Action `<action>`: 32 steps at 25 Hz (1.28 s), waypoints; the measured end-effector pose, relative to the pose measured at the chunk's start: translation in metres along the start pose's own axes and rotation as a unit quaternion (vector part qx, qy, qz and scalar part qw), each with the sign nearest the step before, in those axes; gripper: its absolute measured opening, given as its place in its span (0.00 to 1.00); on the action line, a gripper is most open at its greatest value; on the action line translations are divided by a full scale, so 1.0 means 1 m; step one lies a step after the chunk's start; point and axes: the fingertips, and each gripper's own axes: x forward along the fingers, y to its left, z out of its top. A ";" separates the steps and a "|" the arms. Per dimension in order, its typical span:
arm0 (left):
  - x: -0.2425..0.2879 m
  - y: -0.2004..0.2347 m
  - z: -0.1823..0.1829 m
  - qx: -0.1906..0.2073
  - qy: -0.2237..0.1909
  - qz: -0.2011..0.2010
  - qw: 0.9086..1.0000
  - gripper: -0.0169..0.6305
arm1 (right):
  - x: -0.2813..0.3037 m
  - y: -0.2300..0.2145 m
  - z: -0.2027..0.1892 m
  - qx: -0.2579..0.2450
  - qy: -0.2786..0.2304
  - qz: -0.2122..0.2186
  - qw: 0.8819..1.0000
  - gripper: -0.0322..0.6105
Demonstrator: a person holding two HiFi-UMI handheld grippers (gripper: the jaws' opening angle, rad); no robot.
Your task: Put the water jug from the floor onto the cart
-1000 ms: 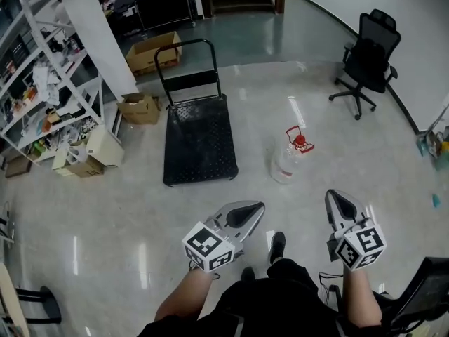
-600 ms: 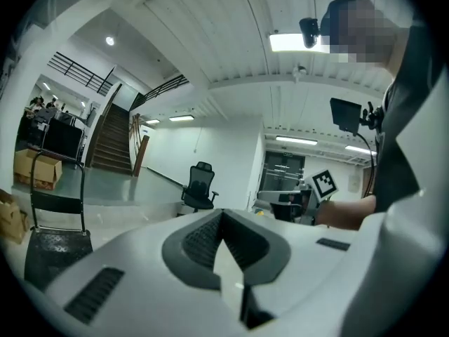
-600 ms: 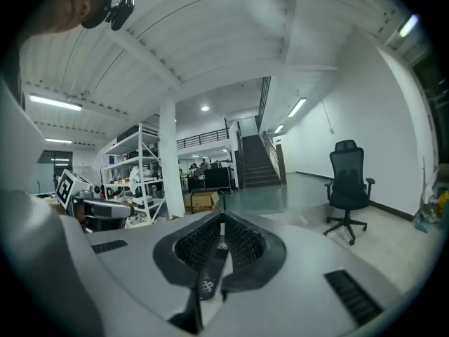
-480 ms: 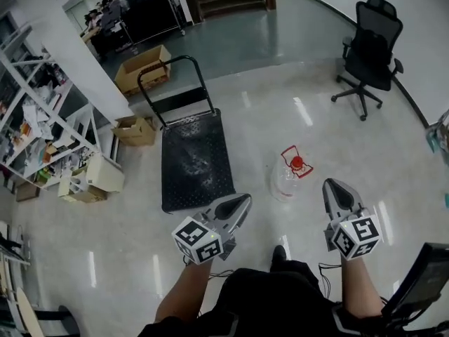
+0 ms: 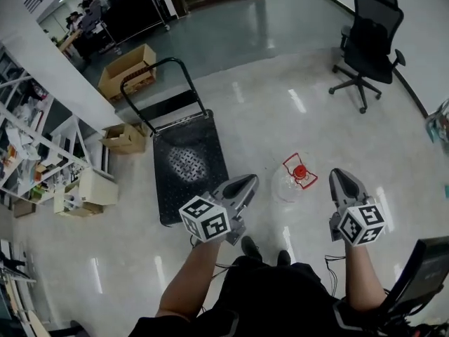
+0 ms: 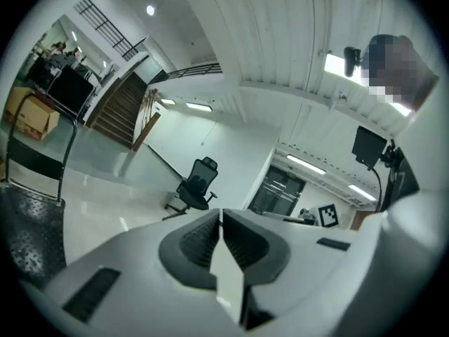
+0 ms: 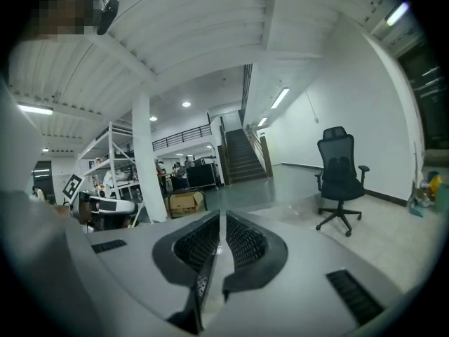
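A clear water jug (image 5: pixel 292 182) with a red cap and red handle stands on the shiny floor, in the head view just right of centre. The black flat cart (image 5: pixel 188 163) with its upright push handle lies to the jug's left. My left gripper (image 5: pixel 247 182) is shut and empty, hovering between the cart's near corner and the jug. My right gripper (image 5: pixel 339 177) is shut and empty, just right of the jug. Both gripper views look level across the room; my left gripper (image 6: pixel 219 220) and my right gripper (image 7: pixel 222 220) show jaws closed together with nothing between them.
A black office chair (image 5: pixel 367 44) stands at the far right. Cardboard boxes (image 5: pixel 127 70) lie behind and left of the cart, beside white shelving (image 5: pixel 42 153) and a pillar. The person's feet (image 5: pixel 249 248) stand on the floor close behind the jug.
The person has walked forward: jug and cart now sit closer, with both grippers flanking the jug. Both grippers stayed shut.
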 end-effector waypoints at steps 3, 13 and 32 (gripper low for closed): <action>0.029 0.034 -0.002 -0.001 0.033 -0.014 0.999 0.03 | 0.030 -0.011 -0.010 0.007 0.020 -0.018 1.000 0.11; 0.114 0.114 -0.047 -0.029 0.118 -0.010 0.993 0.03 | 0.115 -0.107 -0.107 0.119 0.135 -0.088 0.980 0.31; 0.234 0.180 -0.181 -0.063 0.296 -0.013 0.953 0.02 | 0.169 -0.212 -0.437 0.379 0.369 -0.169 0.832 0.40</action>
